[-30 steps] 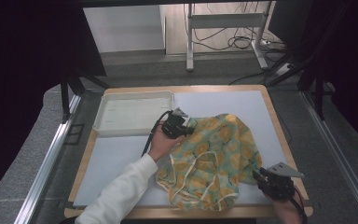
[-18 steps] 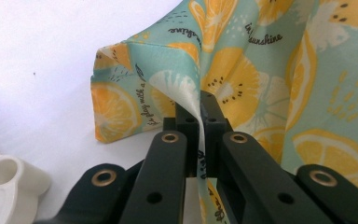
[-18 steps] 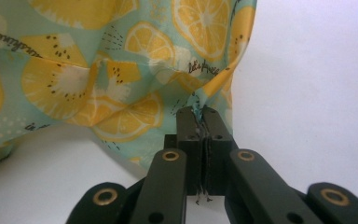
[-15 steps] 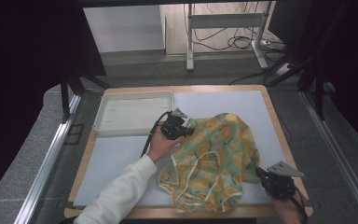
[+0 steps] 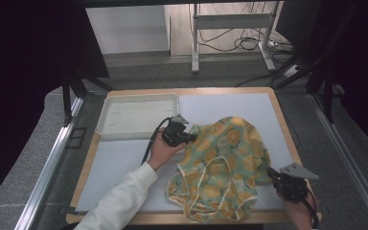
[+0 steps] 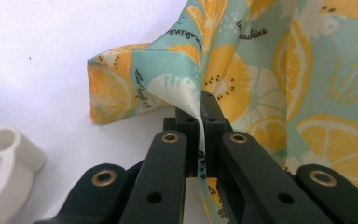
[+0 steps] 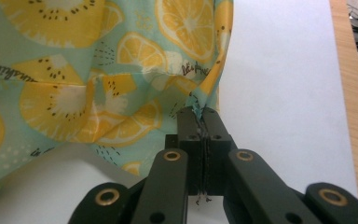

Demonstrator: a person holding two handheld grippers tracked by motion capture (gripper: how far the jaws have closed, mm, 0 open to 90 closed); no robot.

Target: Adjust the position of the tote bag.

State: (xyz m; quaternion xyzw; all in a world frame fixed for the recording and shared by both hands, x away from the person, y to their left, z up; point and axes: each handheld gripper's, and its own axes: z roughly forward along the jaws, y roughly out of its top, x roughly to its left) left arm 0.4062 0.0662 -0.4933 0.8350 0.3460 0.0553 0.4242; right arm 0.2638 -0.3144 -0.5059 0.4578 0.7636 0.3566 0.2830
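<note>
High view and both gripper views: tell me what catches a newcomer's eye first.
The lemon-print cloth stands out, bunched on the right half of the white mat. Each gripper is shut on an edge of it: the left gripper at its left side, the right gripper at its near right corner. A white tray sits at the table's far left.

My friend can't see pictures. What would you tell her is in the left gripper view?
Two black fingers of the left gripper pinch a fold of teal cloth printed with yellow lemon slices, above a white table. A white tray corner sits at lower left.
</note>
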